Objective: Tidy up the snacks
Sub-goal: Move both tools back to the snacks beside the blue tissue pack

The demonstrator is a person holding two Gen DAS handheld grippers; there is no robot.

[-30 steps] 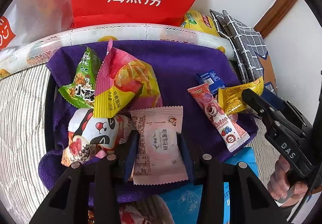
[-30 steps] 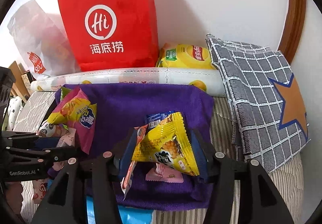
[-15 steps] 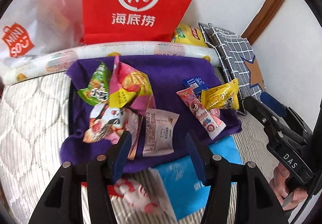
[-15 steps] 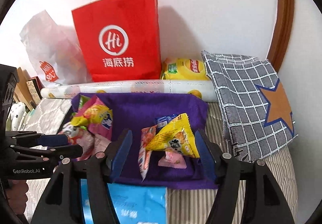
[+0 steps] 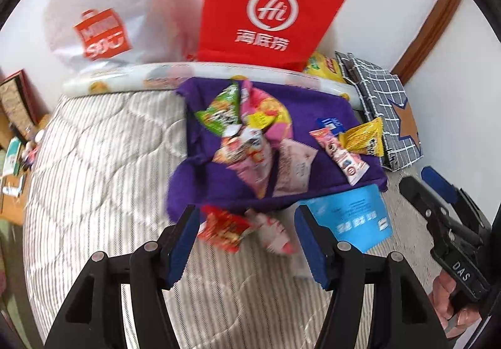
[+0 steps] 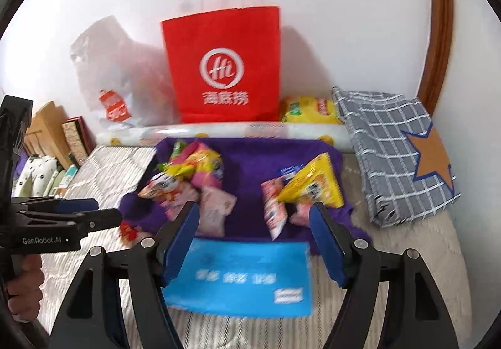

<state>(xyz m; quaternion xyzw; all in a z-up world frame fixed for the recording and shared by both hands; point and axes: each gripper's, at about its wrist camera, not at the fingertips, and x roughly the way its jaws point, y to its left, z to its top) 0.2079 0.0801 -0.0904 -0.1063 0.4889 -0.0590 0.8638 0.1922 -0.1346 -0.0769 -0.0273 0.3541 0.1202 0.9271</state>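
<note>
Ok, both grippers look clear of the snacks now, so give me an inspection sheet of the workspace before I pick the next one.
Surface: striped quilted mattress with a purple towel spread on it.
Job's things: left snack pile and yellow packet with smaller packets lie on the towel; red packet and blue pouch lie off it, near edge.
Clutter: red paper bag, white plastic bag, checked cushion, yellow chip bag, rolled sheet.
Grippers: left gripper and right gripper both open, jaws just widened, nothing between the pads.
Cables: nothing seen.
Surroundings: white wall, wooden trim, boxes at left.
</note>
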